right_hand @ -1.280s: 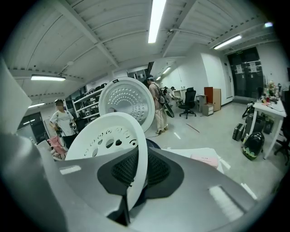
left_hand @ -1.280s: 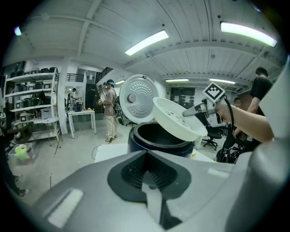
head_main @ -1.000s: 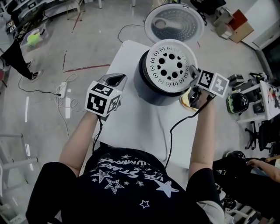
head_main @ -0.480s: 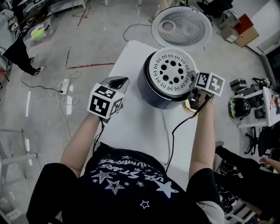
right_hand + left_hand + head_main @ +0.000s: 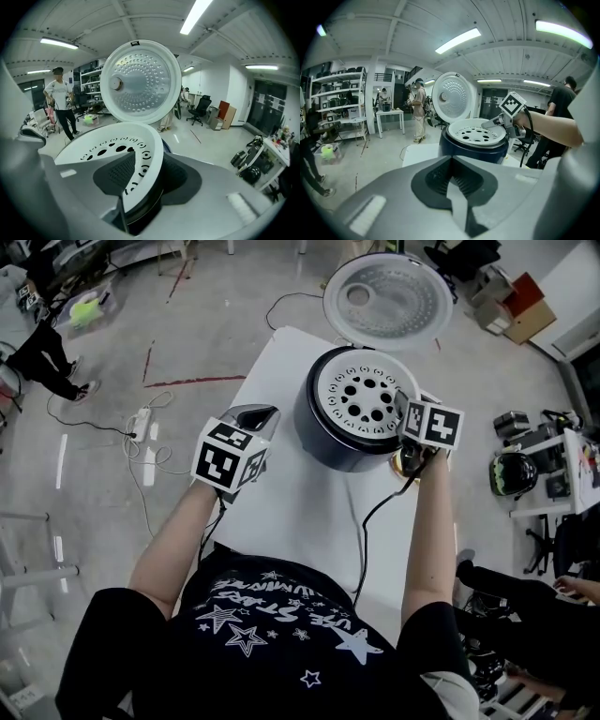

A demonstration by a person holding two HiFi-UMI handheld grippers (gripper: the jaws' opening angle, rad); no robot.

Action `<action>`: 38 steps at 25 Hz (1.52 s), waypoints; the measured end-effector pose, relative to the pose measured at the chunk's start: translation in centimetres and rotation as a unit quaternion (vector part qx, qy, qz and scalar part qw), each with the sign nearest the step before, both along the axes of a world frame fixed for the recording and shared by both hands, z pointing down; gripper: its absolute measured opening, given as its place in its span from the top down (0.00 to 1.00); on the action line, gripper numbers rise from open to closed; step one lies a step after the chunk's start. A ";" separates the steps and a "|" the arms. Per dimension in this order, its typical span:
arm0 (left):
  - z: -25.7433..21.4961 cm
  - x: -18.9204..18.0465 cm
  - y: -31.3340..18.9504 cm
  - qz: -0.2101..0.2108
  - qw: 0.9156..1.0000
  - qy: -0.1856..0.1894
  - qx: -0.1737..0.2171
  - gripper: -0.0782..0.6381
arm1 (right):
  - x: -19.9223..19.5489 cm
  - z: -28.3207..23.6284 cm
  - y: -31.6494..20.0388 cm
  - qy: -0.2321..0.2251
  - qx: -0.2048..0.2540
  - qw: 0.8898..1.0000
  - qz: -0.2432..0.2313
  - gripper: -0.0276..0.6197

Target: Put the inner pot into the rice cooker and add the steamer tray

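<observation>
A dark rice cooker (image 5: 330, 432) stands on the white table (image 5: 300, 512) with its round lid (image 5: 384, 301) swung open behind it. The white perforated steamer tray (image 5: 361, 397) lies across the cooker's mouth and hides whatever is inside. My right gripper (image 5: 410, 416) is shut on the tray's right rim; in the right gripper view the rim (image 5: 136, 154) runs between the jaws of that gripper (image 5: 147, 180). My left gripper (image 5: 255, 418) hovers left of the cooker, shut and empty. The left gripper view has this gripper (image 5: 452, 161) facing the cooker (image 5: 473, 152) and the tray (image 5: 476, 133).
A black cable (image 5: 370, 521) trails over the table from my right hand. A yellowish round thing (image 5: 403, 463) lies by the cooker's right side. Floor cables and a power strip (image 5: 138, 430) lie left of the table. A person (image 5: 61, 105) stands in the background.
The tray has sunk lower into the cooker's mouth, and my right gripper has followed it inward. My left gripper has stayed where it was.
</observation>
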State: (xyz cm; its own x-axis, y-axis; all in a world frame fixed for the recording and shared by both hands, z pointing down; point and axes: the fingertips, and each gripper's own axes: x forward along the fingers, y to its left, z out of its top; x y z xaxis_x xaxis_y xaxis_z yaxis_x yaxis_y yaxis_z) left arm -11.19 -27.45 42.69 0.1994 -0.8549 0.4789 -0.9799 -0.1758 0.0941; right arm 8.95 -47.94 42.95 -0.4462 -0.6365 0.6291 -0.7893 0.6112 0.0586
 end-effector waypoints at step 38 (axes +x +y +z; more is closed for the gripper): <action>1.5 0.2 8.3 0.096 0.995 0.034 -0.024 0.89 | -0.5 -4.9 17.3 -0.105 0.101 0.985 0.094 0.91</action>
State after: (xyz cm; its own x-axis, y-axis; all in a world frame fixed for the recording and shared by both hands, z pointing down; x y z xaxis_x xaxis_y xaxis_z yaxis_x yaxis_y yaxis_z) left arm -11.00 -19.20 44.16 0.3901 -0.7749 0.4973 -0.9198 -0.3528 0.1717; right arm 8.43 -30.60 38.03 -0.4152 -0.8230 0.3876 -0.8951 0.4456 -0.0128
